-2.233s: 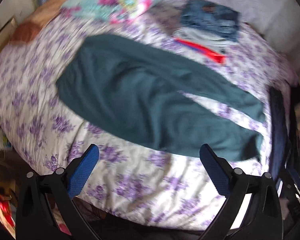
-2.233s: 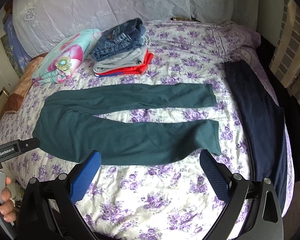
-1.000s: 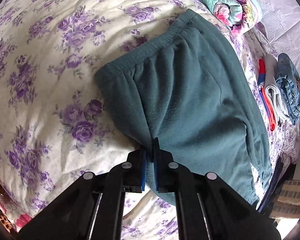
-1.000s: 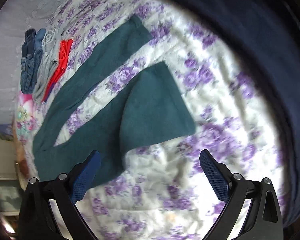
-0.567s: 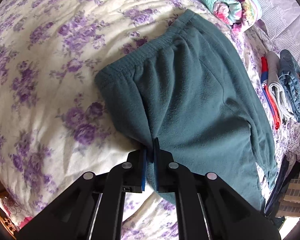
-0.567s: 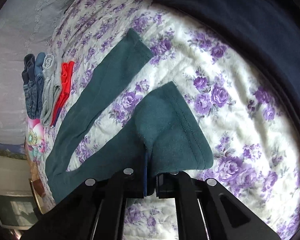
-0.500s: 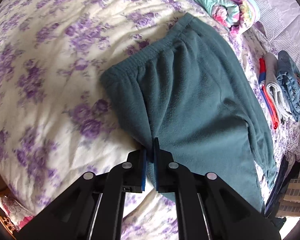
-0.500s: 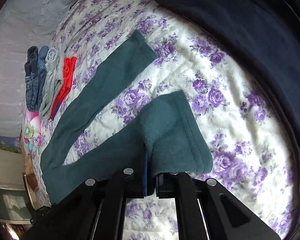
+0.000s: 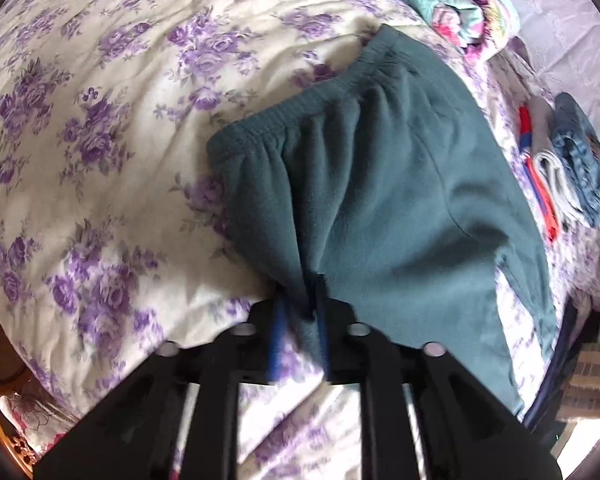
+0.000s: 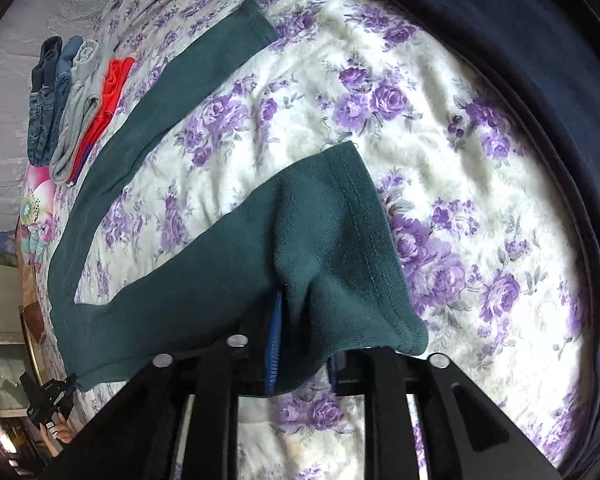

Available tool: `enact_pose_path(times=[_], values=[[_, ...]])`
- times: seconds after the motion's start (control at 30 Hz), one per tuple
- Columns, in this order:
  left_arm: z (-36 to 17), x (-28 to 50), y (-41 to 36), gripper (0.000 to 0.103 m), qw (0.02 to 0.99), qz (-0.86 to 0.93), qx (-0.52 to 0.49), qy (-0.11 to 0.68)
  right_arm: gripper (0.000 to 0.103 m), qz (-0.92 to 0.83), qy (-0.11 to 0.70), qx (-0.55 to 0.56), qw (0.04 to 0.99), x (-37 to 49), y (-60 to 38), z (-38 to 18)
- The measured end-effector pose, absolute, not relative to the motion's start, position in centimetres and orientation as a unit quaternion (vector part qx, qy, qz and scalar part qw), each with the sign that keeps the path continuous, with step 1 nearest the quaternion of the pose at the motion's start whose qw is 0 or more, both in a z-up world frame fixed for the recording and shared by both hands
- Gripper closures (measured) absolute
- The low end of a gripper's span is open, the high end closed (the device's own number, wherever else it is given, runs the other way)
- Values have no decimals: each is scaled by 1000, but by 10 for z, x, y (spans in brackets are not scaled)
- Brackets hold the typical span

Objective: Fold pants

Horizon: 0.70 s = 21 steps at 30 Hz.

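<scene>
Dark teal fleece pants [image 9: 388,184] lie spread on a bed with a purple flowered cover [image 9: 80,120]. My left gripper [image 9: 300,300] is shut on the near side edge of the pants just below the waistband [image 9: 296,108], and the cloth bunches between the blue pads. My right gripper [image 10: 300,304] is shut on the near leg of the pants [image 10: 324,240] close to its hem and lifts it slightly. The far leg [image 10: 172,92] lies flat and straight. The left gripper shows small in the right wrist view [image 10: 50,400].
A stack of folded clothes, jeans on top [image 9: 580,156], sits at the far side, also in the right wrist view [image 10: 76,92]. A folded flowered blanket [image 9: 456,4] lies near the waistband. A dark navy garment [image 10: 540,80] lies along the bed's right side.
Both grippers came down from above the bed and shut on the pants, left near the waistband, right near the hem. In the last half second both lifted and drew the cloth slightly.
</scene>
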<state>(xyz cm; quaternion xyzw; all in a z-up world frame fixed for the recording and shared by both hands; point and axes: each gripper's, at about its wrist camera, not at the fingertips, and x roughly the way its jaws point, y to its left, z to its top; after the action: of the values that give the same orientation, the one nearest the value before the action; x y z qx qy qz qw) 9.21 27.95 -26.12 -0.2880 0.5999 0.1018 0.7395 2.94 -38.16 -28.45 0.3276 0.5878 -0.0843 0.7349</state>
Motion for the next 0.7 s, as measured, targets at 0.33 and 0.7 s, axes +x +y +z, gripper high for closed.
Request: enact_pose_path(times=[0.33,0.7], values=[[-182,77,297,55,776,103,-257,567,35,-77,585,215,778,16,-350,-201],[-219,213,251,45,784,-2,-161,600,20,264,535,-21,802,232,-97,-151]])
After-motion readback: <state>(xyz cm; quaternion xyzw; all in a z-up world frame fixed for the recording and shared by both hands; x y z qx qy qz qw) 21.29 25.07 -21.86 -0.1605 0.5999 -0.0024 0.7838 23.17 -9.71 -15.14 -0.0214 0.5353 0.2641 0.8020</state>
